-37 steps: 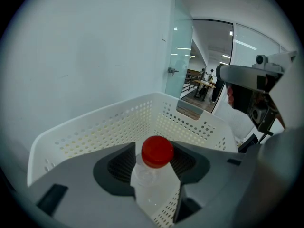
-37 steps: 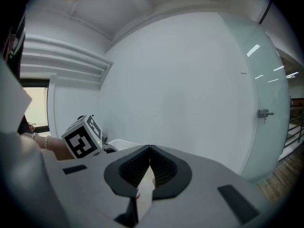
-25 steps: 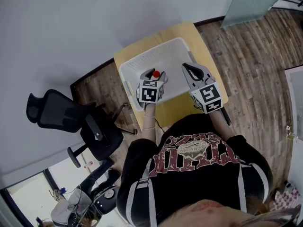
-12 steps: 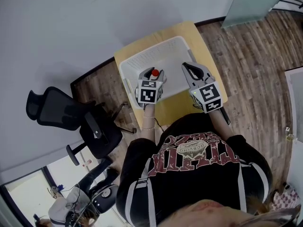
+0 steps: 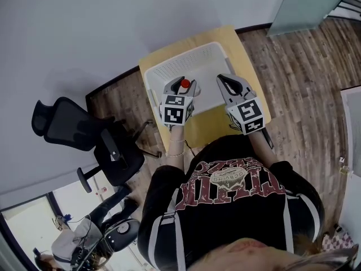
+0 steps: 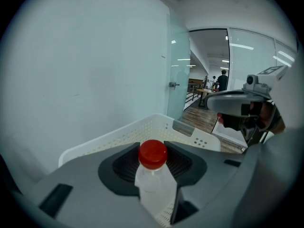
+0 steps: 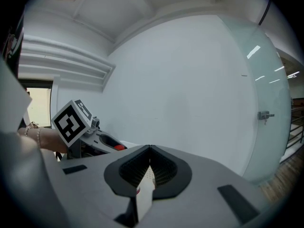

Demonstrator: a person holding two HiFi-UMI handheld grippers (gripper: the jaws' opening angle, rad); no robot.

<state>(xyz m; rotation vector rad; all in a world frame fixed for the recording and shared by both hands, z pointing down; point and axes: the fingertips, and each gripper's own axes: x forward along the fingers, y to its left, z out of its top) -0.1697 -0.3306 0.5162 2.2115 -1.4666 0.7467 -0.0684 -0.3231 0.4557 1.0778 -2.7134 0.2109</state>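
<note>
Pinches a clear bottle (image 6: 154, 189) with a red cap (image 6: 153, 153) upright between the fingers of the left gripper (image 5: 180, 86), over the near side of a white perforated basket (image 5: 153, 78). Holds the fingers of the right gripper (image 5: 224, 79) pressed together on nothing, apart from the bottle, above the basket's right part. Underneath, a yellow counter (image 5: 203, 127); beyond, a grey wall (image 5: 84, 27).
</note>
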